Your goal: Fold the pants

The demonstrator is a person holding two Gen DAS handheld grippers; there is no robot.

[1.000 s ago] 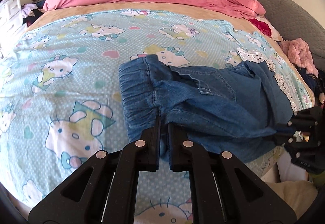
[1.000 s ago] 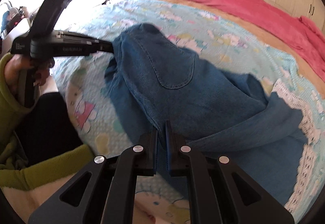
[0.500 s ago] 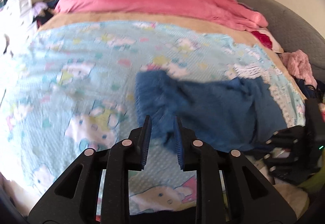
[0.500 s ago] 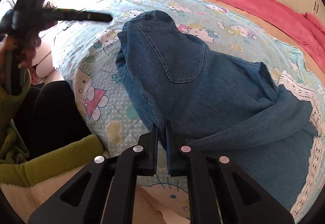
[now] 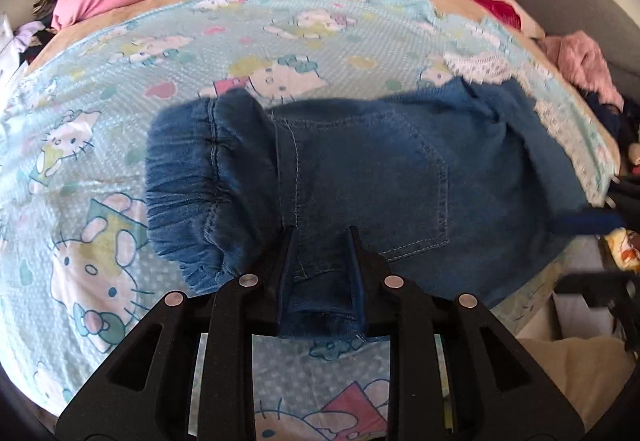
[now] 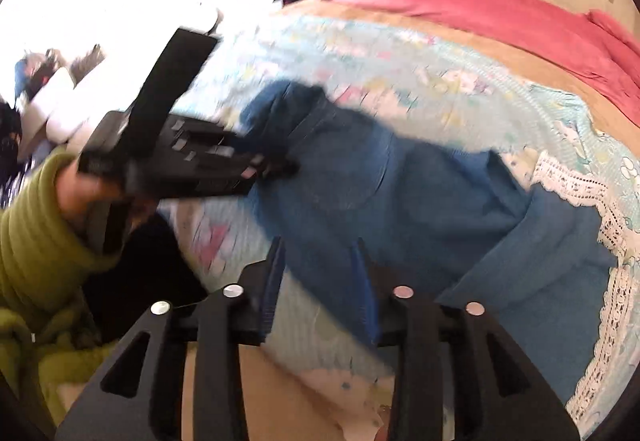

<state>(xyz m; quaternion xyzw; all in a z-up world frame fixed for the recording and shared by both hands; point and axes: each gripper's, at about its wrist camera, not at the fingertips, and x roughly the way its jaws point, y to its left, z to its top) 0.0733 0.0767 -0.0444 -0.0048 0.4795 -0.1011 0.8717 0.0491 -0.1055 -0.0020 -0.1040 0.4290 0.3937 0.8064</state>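
Bed surface with cartoon-print sheet carries the blue denim pants near its front edge, folded over; left gripper and right gripper both stand open, holding nothing, so judged between folds, next needing a fresh grasp.

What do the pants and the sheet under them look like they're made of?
Pants: blue denim, matte, judging by contrast stitching around the patch pocket and a gathered elastic waistband. Sheet: thin woven fabric, probably cotton, matte, with a dotted cartoon-cat print; its edge carries white openwork lace.
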